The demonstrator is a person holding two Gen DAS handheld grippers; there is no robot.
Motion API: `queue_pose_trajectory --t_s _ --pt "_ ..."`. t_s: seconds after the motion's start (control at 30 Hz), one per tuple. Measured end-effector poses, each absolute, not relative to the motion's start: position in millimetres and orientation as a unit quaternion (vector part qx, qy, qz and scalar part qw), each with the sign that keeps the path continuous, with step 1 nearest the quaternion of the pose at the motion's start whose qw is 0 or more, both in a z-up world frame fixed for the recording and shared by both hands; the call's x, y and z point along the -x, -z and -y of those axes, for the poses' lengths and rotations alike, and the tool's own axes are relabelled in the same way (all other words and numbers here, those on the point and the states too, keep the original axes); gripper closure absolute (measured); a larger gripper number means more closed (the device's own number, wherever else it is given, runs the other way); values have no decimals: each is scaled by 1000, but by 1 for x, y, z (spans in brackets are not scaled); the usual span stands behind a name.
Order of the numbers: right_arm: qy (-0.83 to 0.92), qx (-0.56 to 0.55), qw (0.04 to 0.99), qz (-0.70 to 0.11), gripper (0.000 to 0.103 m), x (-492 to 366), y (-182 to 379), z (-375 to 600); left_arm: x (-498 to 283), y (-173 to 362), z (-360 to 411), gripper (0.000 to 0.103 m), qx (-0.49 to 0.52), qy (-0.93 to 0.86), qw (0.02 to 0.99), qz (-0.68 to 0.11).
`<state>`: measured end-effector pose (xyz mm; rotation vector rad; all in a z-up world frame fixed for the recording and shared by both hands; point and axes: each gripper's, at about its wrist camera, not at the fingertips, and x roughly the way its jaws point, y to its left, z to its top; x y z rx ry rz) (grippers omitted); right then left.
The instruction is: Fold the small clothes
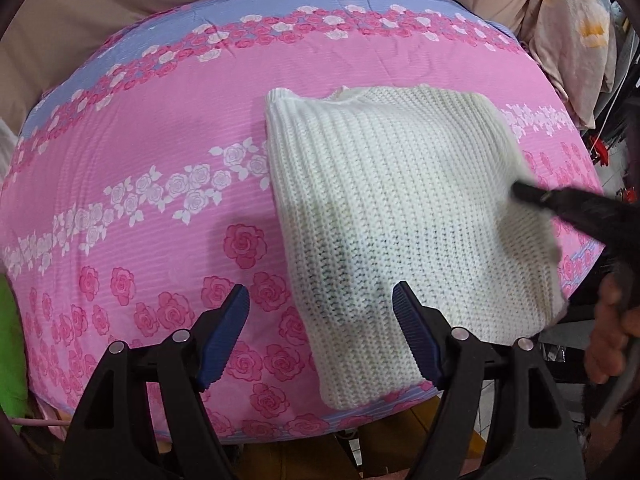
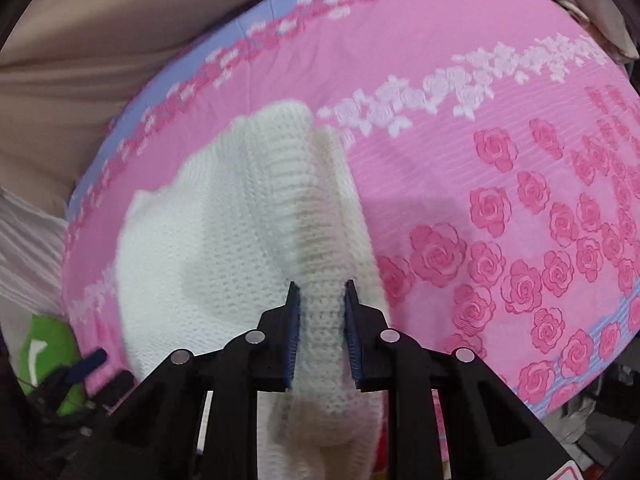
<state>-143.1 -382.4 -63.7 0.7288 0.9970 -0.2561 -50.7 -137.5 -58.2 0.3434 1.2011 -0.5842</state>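
A white knitted sweater (image 1: 396,216) lies folded on the pink rose-patterned bed cover (image 1: 140,208), reaching the bed's near edge. My left gripper (image 1: 320,336) is open and empty, hovering just above the sweater's near left edge. My right gripper (image 2: 322,332) is shut on a bunched fold of the sweater (image 2: 256,220) at its edge and lifts that part. The right gripper also shows in the left wrist view (image 1: 560,204) as a blurred black shape at the sweater's right side.
Beige bedding (image 1: 120,4) lies beyond the cover's far edge. A flowered pillow (image 1: 576,40) sits at the far right. A green object (image 2: 48,344) lies off the bed's left side. The bed's near edge drops to a wooden floor (image 1: 432,412).
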Motion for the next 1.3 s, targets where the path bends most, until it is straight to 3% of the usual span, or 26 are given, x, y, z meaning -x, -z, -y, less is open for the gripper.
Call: queue_pose_trajectory --t_s 0.07,0.13,0.23,0.27,0.37,0.5,0.67,0.87,1.0,1.03,1.07,1.17,1.3 --pt "110 -321 840 -424 86 153 30 375 50 57 133 31 -152 262 776 -552" --pt "128 -300 845 -424 86 159 30 376 48 60 130 31 -145 257 775 -560" --pt "157 -273 790 -526 85 148 108 391 49 64 131 31 -139 257 771 -566" --pt "153 -296 791 -513 83 154 118 395 50 64 132 31 -138 257 770 -567" --pt "148 -332 800 -477 81 171 86 399 55 59 136 31 -142 263 774 -558" --pt "133 -295 820 -472 80 200 46 378 62 58 146 31 -148 275 772 -553" --pt "144 -253 774 -563 81 207 113 356 68 68 159 31 -151 284 759 -566" --pt "149 -272 792 -526 80 212 81 364 70 75 167 31 -147 282 757 -571" --pt "143 -238 775 -567 80 207 100 352 74 78 169 31 -144 276 760 -571" --pt "141 -244 765 -578 79 208 114 355 75 79 170 31 -143 275 760 -571" --pt "135 -267 762 -575 70 210 117 358 75 80 170 31 -143 272 761 -571" --pt "135 -283 774 -550 69 214 95 369 75 78 166 31 -130 271 766 -568" --pt "126 -293 799 -509 46 212 72 385 61 72 140 21 -28 266 778 -568"
